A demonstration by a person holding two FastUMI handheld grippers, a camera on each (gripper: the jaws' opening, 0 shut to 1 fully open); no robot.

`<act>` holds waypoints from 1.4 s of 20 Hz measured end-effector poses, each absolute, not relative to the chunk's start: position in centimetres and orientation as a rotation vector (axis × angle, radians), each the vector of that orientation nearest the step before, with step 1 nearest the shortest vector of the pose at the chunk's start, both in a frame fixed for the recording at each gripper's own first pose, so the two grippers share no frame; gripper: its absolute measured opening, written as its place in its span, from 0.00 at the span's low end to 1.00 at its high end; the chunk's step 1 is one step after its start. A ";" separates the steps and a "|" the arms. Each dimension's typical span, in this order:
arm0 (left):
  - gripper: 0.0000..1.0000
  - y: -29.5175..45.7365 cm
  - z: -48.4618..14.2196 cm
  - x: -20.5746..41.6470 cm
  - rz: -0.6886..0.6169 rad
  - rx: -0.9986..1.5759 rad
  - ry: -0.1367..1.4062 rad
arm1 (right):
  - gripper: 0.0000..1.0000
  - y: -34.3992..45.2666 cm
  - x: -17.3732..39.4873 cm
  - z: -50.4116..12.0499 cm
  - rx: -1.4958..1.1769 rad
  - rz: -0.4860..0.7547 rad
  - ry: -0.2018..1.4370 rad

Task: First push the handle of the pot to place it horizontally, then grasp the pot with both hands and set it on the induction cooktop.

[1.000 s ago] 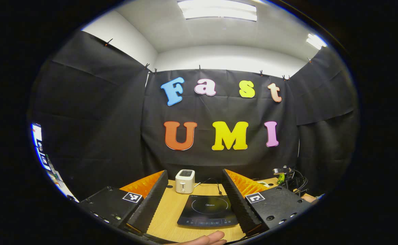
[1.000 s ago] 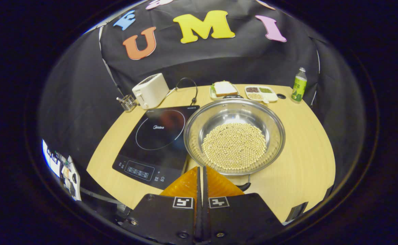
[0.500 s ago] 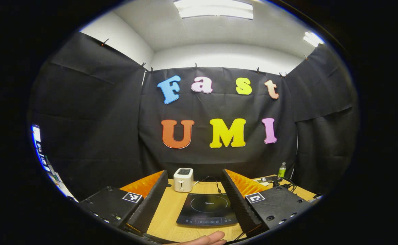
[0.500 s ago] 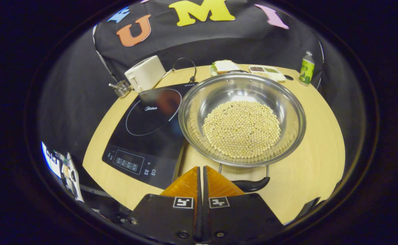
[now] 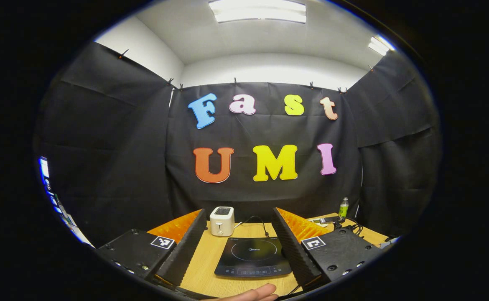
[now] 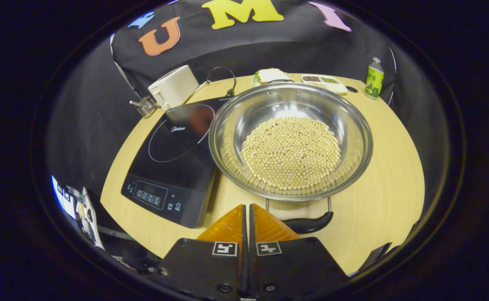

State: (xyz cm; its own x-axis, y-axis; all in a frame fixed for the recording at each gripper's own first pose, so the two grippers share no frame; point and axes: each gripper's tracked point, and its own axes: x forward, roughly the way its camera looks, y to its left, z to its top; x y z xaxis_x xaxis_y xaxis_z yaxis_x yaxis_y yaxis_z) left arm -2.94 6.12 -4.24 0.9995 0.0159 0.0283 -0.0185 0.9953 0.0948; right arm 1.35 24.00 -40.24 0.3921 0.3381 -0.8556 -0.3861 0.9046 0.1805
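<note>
Handle [image 6: 309, 223] of the pot [image 6: 290, 140] lies just beyond and right of my closed right hand-held gripper [image 6: 246, 217], its long axis left to right, pot beside the cooktop [image 6: 173, 154]; my open left hand-held gripper [image 5: 238, 246] hangs farther back.

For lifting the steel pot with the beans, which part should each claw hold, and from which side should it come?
The shiny steel pot is wide, round and full of pale beans, so the two loop handles are likely the best grip. The near black handle lies just beyond the shut right claw; take it from the table's front edge, opened first. The far handle is barely seen behind the rim; the left claw would approach there.
</note>
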 end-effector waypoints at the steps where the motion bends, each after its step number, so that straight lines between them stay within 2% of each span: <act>1: 0.95 6.4 -4.3 -2.9 0.025 0.096 -0.027 | 0.04 23.7 1.5 -40.3 -0.054 0.456 1.074; 2: 0.94 6.6 -4.2 -3.1 0.031 0.093 -0.026 | 0.00 23.5 1.5 -40.3 -0.055 0.456 1.076; 7: 0.94 7.0 -4.0 -3.2 0.036 0.076 -0.037 | 0.00 21.7 1.8 -40.7 -0.086 0.450 1.096; 9: 0.95 7.0 -4.2 -3.4 0.034 0.079 -0.036 | 0.04 20.8 2.2 -40.8 -0.093 0.435 1.094; 15: 0.94 5.7 -4.5 -3.6 0.014 0.093 -0.038 | 0.00 17.7 3.6 -40.7 -0.068 0.406 1.099; 16: 0.94 5.5 -4.4 -3.8 0.012 0.092 -0.038 | 0.04 17.2 3.9 -40.7 -0.066 0.398 1.096; 17: 0.95 5.1 -4.3 -3.7 0.006 0.083 -0.042 | 0.00 16.6 4.3 -40.7 -0.065 0.390 1.090; 18: 0.94 4.6 -4.3 -3.6 -0.007 0.069 -0.045 | 0.04 16.0 4.8 -40.7 -0.065 0.378 1.085; 19: 0.94 4.1 -4.3 -3.7 -0.022 0.056 -0.042 | 0.00 15.3 5.2 -40.7 -0.066 0.368 1.080; 20: 0.94 3.8 -4.4 -3.7 -0.032 0.045 -0.039 | 0.04 14.8 5.5 -40.7 -0.063 0.361 1.077; 28: 0.94 1.9 -5.7 -2.4 -0.053 0.055 -0.015 | 0.04 10.4 9.6 -41.2 -0.034 0.317 1.021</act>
